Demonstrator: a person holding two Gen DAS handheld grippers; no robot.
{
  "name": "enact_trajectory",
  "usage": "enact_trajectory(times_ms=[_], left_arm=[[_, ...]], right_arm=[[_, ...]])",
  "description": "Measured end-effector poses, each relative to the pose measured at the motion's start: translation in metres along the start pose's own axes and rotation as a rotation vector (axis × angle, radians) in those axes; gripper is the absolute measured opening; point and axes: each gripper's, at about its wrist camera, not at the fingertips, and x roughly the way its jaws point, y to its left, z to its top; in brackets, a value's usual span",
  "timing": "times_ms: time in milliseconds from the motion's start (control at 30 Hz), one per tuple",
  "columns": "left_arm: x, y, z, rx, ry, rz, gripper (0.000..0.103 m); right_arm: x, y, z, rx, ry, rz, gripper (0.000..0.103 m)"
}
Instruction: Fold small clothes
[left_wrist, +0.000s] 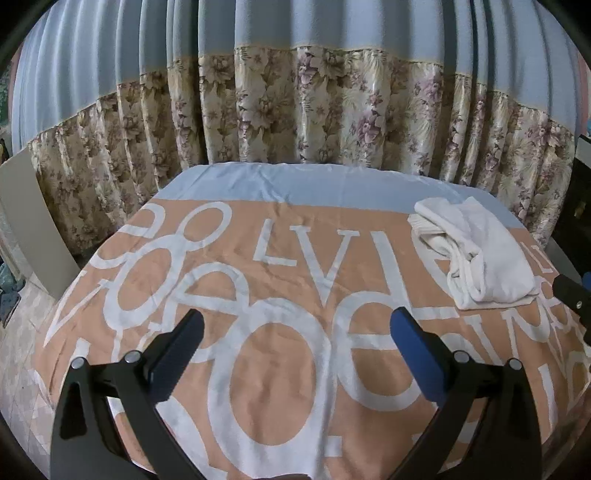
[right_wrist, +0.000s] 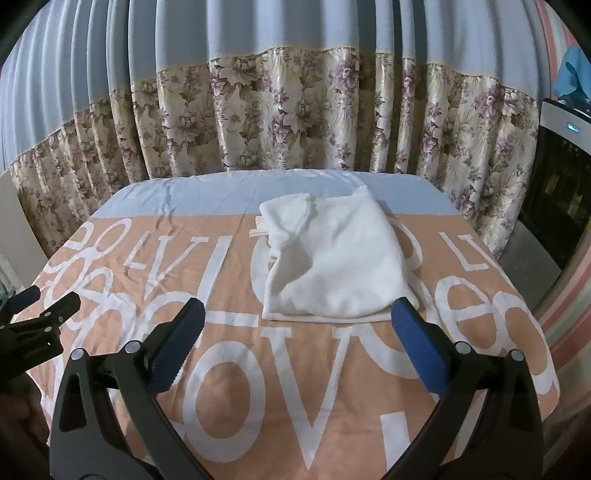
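Between the right gripper's (right_wrist: 297, 314) blue-padded fingers (right_wrist: 417, 350) lies nothing but open space; they stand spread wide and hold nothing, poised above the near half of the desk (right_wrist: 517, 332). Just beyond their tips sits a white garment (right_wrist: 332, 266), loosely folded into a rumpled bundle, its near hem close to the right finger, though I cannot tell whether they touch. The left gripper (left_wrist: 295, 332) is likewise spread wide and empty, its fingers (left_wrist: 177, 350) hanging over bare cloth well to the left of the garment (left_wrist: 476, 251), which from this view lies toward the far right part of the desk (left_wrist: 110, 332). Each gripper shows at the edge of the other's view: the left one (right_wrist: 40, 310) low at the left side, the right one (left_wrist: 572, 295) at the right edge, near the garment. A peach cover (right_wrist: 295, 406) with large white letters and a pale blue band along its far edge drapes the desk. Behind it hangs a pleated curtain (right_wrist: 295, 110), blue above and floral below.
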Motion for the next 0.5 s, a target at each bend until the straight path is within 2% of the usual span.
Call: enact_trajectory(times_ms=[200, 500], left_arm=[[0.0045, 0.0019, -0.0014, -0.018, 0.028, -0.004, 0.101], [0.0042, 0.0012, 0.0, -0.019, 0.021, -0.013, 0.101]], right_arm=[[0.0007, -0.0003, -0.0011, 0.003, 0.005, 0.003, 0.1], [0.0032, -0.0016, -0.0041, 0.006, 0.009, 0.006, 0.1]])
